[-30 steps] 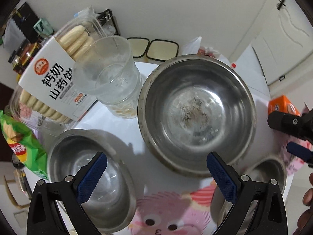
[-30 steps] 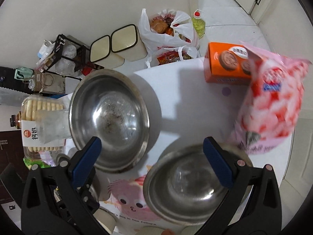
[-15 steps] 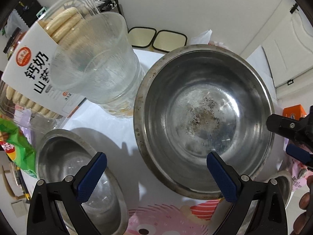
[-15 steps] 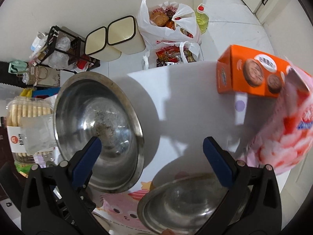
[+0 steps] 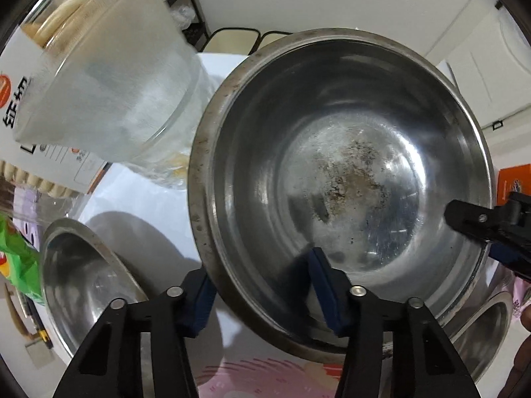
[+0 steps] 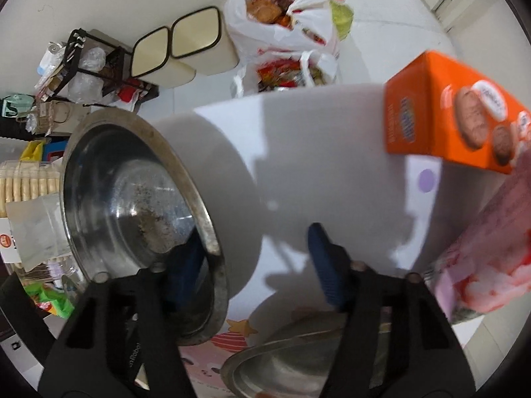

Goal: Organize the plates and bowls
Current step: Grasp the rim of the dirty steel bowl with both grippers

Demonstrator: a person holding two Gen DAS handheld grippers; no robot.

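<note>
Left wrist view: the left tongs [image 5: 262, 285] straddle the near rim of the large steel bowl [image 5: 348, 172], one pad outside the wall and one inside. They look partly drawn in, but whether they truly pinch the rim I cannot tell. The bowl sits on the white counter [image 5: 146, 212], its bottom stained brown. Left of the bowl stands a clear plastic cup [image 5: 103, 86] against a biscuit pack [image 5: 20, 76]; below-left of the bowl lies a smaller steel bowl [image 5: 86, 275]. The right tongs [image 5: 491, 235] reach the bowl's right rim.

Right wrist view: the right tongs [image 6: 255, 265] bracket that bowl's [image 6: 132, 212] rim, one pad inside, one outside with a gap; the grip is unclear. Right of the bowl are an orange biscuit box [image 6: 451, 116] and a pink bag [image 6: 491, 252]; another steel bowl [image 6: 292, 364] lies below it. Beyond the bowl, on the floor, stand two cream bins [image 6: 179, 43] and grocery bags [image 6: 285, 20].

The step in hand appears to be a two-handed grasp of the big bowl. Next, both tongs probably need to clamp firmly and lift level, clear of the cup.
</note>
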